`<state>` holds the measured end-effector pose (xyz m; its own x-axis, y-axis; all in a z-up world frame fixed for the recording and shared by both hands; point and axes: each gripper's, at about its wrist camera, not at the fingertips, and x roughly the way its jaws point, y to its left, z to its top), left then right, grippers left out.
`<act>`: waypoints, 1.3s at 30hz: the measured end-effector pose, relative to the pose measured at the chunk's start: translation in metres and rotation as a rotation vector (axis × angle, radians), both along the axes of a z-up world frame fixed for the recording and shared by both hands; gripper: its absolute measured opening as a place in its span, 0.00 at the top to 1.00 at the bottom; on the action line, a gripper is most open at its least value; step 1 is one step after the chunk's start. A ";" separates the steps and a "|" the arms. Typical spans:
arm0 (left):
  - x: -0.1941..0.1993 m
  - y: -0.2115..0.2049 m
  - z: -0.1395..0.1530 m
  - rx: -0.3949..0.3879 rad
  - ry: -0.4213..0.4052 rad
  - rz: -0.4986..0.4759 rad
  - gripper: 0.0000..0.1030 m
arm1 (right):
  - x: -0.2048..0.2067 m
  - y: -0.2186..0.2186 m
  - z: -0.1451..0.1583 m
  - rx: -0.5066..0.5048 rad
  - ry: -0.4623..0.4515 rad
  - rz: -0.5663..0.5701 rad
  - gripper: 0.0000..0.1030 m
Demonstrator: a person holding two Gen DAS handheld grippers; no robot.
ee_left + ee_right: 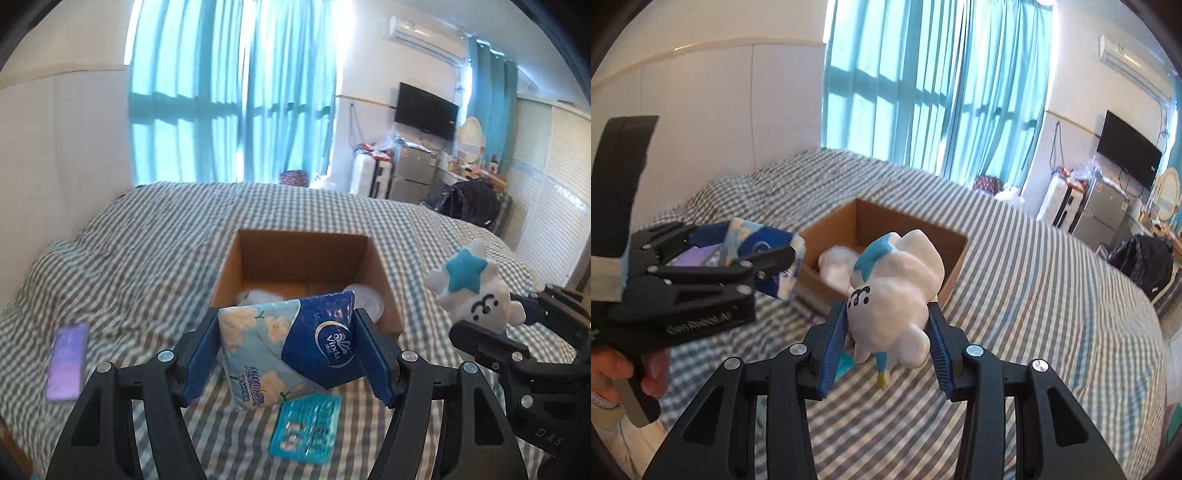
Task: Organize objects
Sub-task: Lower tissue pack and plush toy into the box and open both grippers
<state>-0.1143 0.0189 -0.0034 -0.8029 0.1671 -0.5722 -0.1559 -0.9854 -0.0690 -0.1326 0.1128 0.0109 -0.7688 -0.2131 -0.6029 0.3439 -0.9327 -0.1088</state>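
Both grippers are loaded and raised above the bed, so the step in hand looks like the carry toward the cardboard box, which sits open on the checked cover and already holds some white items. The left gripper has its jaws closed narrowly on a blue tissue pack, held tilted just short of the box's near wall. The right gripper clamps a white plush toy with a blue star, its body bulging above the blue pads, also near the box's front edge. The two grippers ride side by side, level and pointing forward at the box, the left one gripped pistol-style by the person's hand. Next, each load probably needs to go forward over the rim and be let go inside, one at a time so the tools do not collide. A purple phone and a teal card still lie on the bed, awaiting their turn.
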 end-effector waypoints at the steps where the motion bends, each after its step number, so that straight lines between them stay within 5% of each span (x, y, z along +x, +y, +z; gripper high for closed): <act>1: -0.006 0.001 0.002 0.004 0.004 -0.001 0.31 | -0.005 0.000 0.003 -0.002 0.008 -0.001 0.59; 11: -0.078 0.007 0.010 -0.006 0.031 -0.010 0.31 | -0.081 0.002 0.014 -0.027 0.026 -0.021 0.59; 23: -0.154 0.012 -0.033 -0.029 -0.025 -0.011 0.31 | -0.178 -0.003 -0.023 -0.051 -0.026 -0.040 0.59; 32: -0.179 0.016 -0.077 -0.055 -0.101 -0.027 0.31 | -0.208 0.006 -0.072 -0.066 -0.117 -0.051 0.59; 39: -0.180 0.018 -0.076 -0.064 -0.099 -0.037 0.29 | -0.210 0.016 -0.078 -0.090 -0.131 -0.059 0.59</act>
